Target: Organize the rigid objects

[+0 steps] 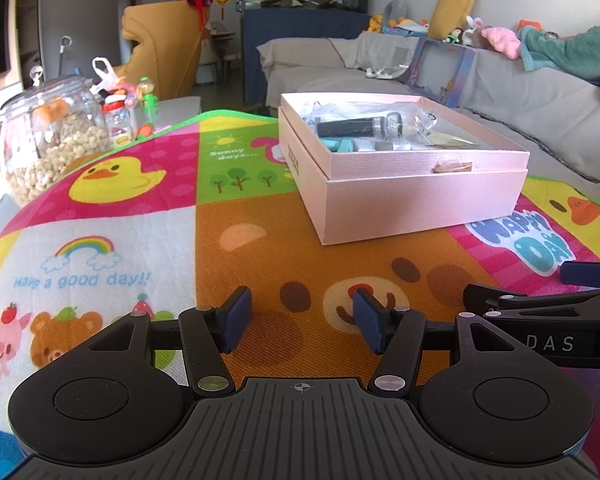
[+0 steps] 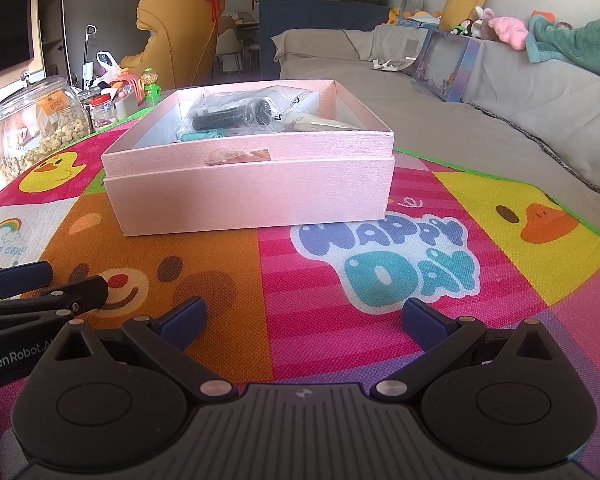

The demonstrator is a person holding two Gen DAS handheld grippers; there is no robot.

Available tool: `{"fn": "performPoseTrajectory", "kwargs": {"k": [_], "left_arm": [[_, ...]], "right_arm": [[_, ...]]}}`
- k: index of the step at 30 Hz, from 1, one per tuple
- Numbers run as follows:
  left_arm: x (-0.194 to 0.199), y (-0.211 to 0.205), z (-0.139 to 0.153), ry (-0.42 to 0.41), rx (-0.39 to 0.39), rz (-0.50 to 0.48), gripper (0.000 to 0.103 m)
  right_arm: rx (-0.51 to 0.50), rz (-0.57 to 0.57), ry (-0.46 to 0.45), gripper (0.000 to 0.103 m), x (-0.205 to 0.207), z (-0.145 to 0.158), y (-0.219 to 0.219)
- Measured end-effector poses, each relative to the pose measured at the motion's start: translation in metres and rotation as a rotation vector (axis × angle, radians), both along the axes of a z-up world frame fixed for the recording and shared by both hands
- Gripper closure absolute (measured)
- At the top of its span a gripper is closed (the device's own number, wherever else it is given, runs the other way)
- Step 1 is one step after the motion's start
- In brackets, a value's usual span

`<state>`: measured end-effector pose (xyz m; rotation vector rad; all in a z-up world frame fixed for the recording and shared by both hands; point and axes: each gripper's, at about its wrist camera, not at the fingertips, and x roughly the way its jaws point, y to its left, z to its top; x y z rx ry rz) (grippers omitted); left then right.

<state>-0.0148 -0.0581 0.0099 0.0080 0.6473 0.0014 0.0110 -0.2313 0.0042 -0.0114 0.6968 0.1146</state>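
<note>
An open pink box (image 1: 420,196) (image 2: 252,196) stands on a colourful cartoon mat (image 1: 120,208) (image 2: 420,280). Inside it lie a black cylinder in a clear plastic bag (image 1: 356,125) (image 2: 232,116), teal pieces (image 1: 336,145) (image 2: 202,135) and a cream object (image 2: 320,122). My left gripper (image 1: 303,322) is open and empty, low over the mat in front of the box. My right gripper (image 2: 305,322) is open wide and empty, beside the left one, also short of the box. Each gripper shows at the edge of the other's view (image 1: 548,300) (image 2: 32,292).
A glass jar of nuts (image 1: 48,136) (image 2: 36,128), a red-lidded jar (image 1: 118,120) (image 2: 102,110) and small toys (image 1: 148,98) (image 2: 152,86) stand past the mat's far left. A grey sofa (image 1: 520,100) (image 2: 500,100) with plush toys runs along the right.
</note>
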Motion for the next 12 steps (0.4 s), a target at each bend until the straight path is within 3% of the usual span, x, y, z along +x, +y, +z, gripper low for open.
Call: {"fn": "performPoseTrajectory", "kwargs": {"k": [12], "left_arm": [[0.0017,-0.0046,-0.0006,0.002,0.022,0.000,0.041]], "right_arm": [[0.000,0.000,0.000,0.000,0.0001,-0.0001,0.0000]]}}
